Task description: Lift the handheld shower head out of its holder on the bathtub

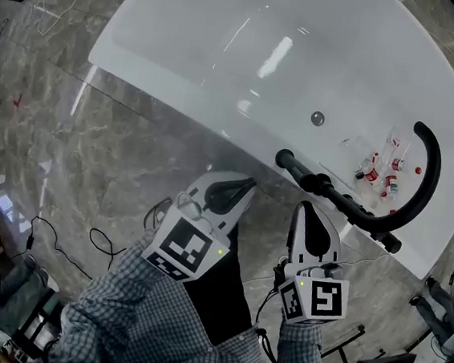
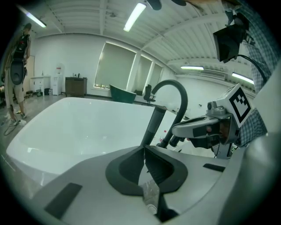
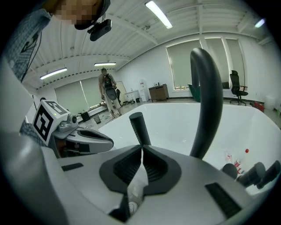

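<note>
The handheld shower head (image 1: 302, 173) is a black stick that rests in its holder on the near rim of the white bathtub (image 1: 180, 91). Beside it a black curved spout (image 1: 427, 178) arches over the tub. My left gripper (image 1: 247, 185) is shut and empty, just short of the rim and left of the stick's end. My right gripper (image 1: 306, 207) is also shut and empty, close below the stick. In the left gripper view the stick (image 2: 153, 125) rises beyond the shut left gripper (image 2: 144, 149). In the right gripper view the stick (image 3: 139, 128) stands right behind the shut right gripper (image 3: 141, 149).
Several small bottles (image 1: 381, 173) lie inside the tub near the spout, and a drain (image 1: 317, 118) sits in the tub floor. Cables (image 1: 59, 240) trail over the marble floor at the left. A person (image 3: 107, 94) stands beyond the tub.
</note>
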Demonstrator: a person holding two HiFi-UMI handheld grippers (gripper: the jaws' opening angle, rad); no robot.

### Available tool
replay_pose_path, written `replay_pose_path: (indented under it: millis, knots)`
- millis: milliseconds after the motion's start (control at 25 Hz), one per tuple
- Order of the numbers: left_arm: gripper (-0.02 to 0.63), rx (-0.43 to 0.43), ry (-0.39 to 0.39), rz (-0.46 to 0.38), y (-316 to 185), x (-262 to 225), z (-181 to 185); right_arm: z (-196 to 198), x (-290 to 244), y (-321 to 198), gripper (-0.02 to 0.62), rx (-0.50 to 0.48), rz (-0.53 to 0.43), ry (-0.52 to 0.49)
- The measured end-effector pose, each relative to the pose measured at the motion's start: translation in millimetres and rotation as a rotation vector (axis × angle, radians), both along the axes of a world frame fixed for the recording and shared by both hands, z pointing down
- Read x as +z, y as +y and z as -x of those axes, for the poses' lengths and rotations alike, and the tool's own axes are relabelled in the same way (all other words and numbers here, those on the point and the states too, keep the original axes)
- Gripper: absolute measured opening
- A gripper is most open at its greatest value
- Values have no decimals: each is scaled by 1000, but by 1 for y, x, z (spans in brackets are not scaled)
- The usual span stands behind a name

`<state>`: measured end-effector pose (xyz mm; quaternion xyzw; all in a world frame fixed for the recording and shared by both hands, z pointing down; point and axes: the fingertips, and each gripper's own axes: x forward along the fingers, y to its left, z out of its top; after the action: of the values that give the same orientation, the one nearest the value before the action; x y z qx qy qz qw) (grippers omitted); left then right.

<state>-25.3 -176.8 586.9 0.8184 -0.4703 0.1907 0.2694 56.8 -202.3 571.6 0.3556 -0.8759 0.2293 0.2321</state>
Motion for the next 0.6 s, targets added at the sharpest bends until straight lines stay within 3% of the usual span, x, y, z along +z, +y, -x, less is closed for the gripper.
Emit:
replay_pose_path:
  millis: [360, 600]
  knots:
    - [13, 61, -81, -9, -2, 31, -3, 15, 18, 2, 18, -48, -22, 36]
    - [98, 122, -79, -16, -16, 52, -13, 22, 32, -7, 22, -47, -38, 16]
